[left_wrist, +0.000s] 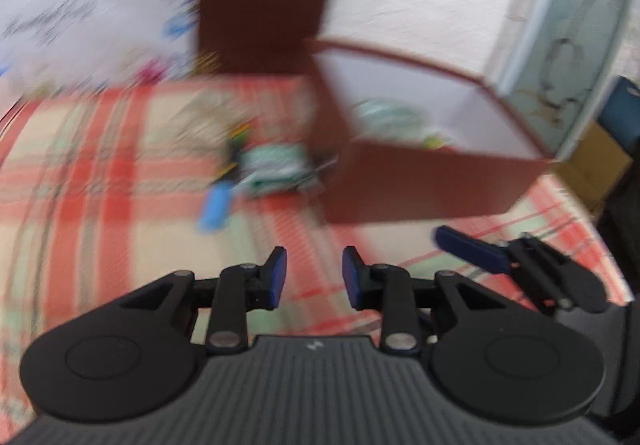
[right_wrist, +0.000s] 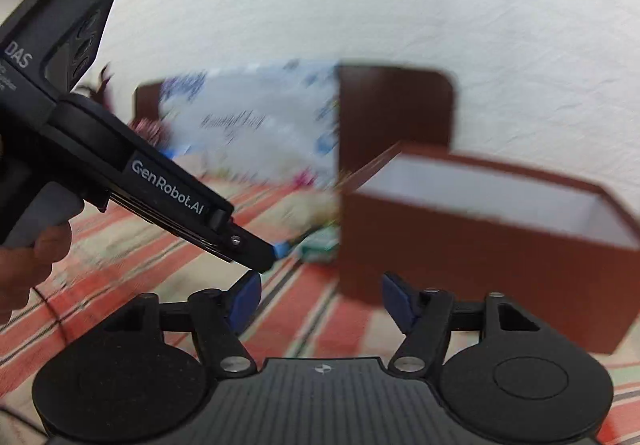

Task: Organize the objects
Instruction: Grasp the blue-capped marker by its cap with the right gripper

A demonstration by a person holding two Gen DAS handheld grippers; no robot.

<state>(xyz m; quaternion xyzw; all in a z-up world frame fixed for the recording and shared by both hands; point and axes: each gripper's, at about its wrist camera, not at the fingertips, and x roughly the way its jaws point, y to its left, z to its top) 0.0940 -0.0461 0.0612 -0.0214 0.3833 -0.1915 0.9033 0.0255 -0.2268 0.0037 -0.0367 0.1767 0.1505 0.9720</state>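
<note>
Surface: red, cream and green plaid cloth [left_wrist: 100, 181] covering the table, heavy motion blur in both views.
Box: open reddish-brown cardboard box with white inside [left_wrist: 432, 181] on the cloth, right of centre in left wrist view; some greenish items lie inside at its left end, too blurred to name.
Lid: matching brown flat lid [left_wrist: 264, 1] upright behind the box against the white wall.
Loose items: light blue small cylinder-like object [left_wrist: 216, 205] and a green-and-white packet [left_wrist: 276, 165] on the cloth just left of the box; a dark item beside them, unclear.
Backdrop: white printed sheet with blue marks [right_wrist: 256, 117] standing left of the lid.
Left gripper [left_wrist: 314, 277]: jaws parted a little, nothing between the blue pads, over the cloth short of the loose items.
Right gripper [right_wrist: 322, 299]: jaws apart, wider gap, empty, facing the box's near corner.
Hand [right_wrist: 28, 257]: grips the left tool's handle at left edge of right wrist view.
</note>
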